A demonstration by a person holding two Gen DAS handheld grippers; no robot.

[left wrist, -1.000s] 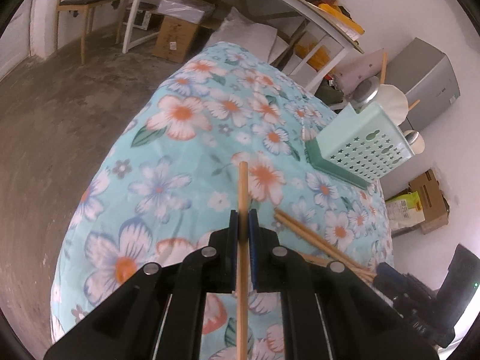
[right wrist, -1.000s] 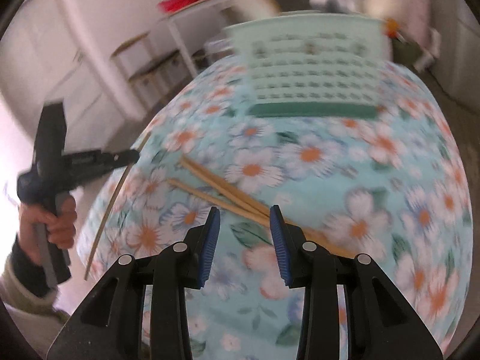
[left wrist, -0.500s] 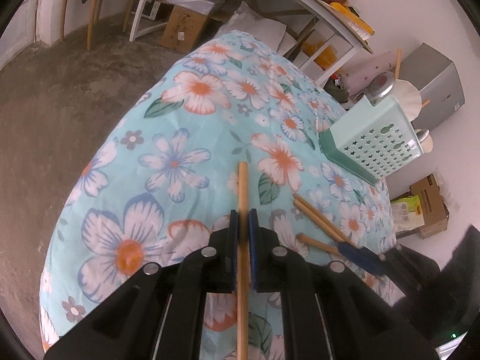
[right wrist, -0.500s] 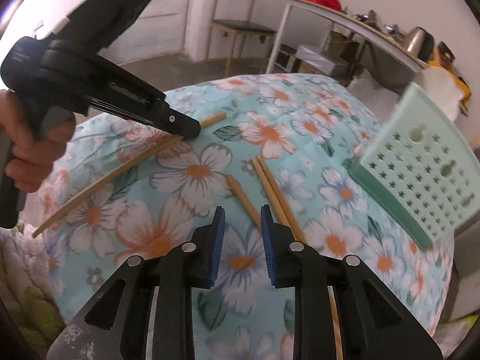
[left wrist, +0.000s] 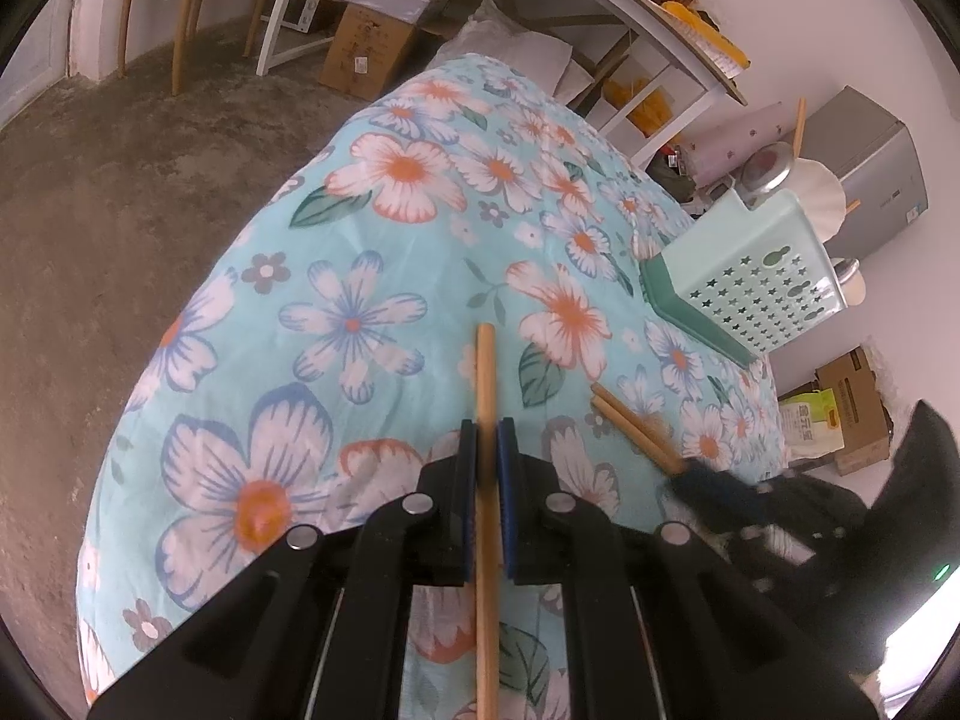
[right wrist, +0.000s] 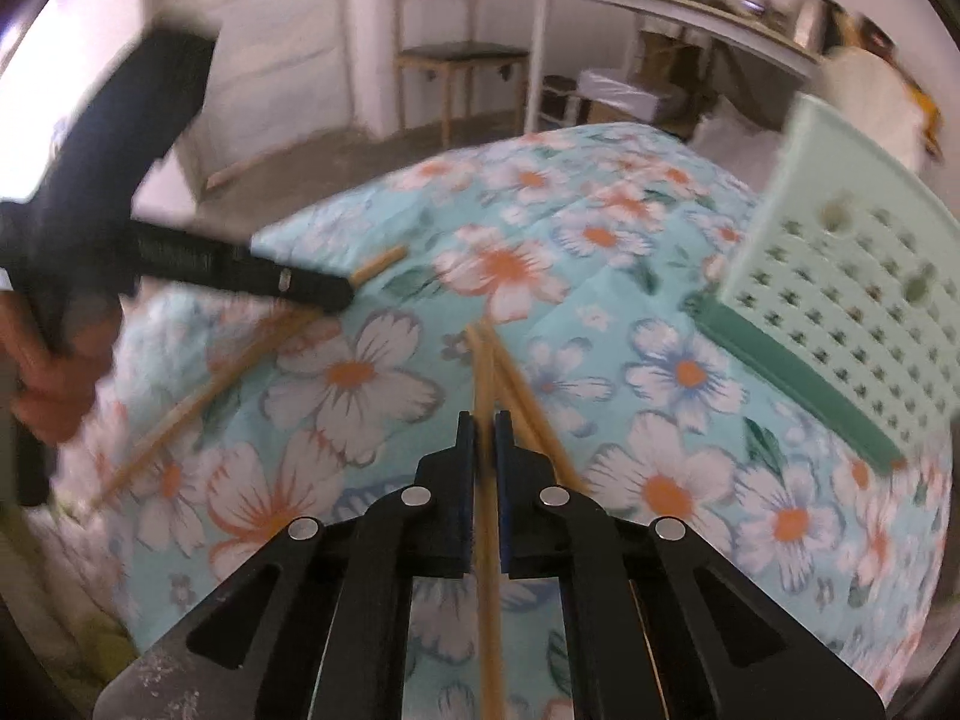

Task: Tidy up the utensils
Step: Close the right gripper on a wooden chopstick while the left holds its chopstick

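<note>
Two chopsticks are pinched, one per gripper. Left gripper [left wrist: 486, 450] clamps a chopstick [left wrist: 485, 372] above the floral-cloth counter [left wrist: 360, 252]; right gripper [right wrist: 485, 444] has closed on another chopstick [right wrist: 483, 372]. More chopsticks [left wrist: 630, 426] lie w/ the right gripper, near the mint basket [left wrist: 756, 276], which stands at the counter's far edge.
</note>
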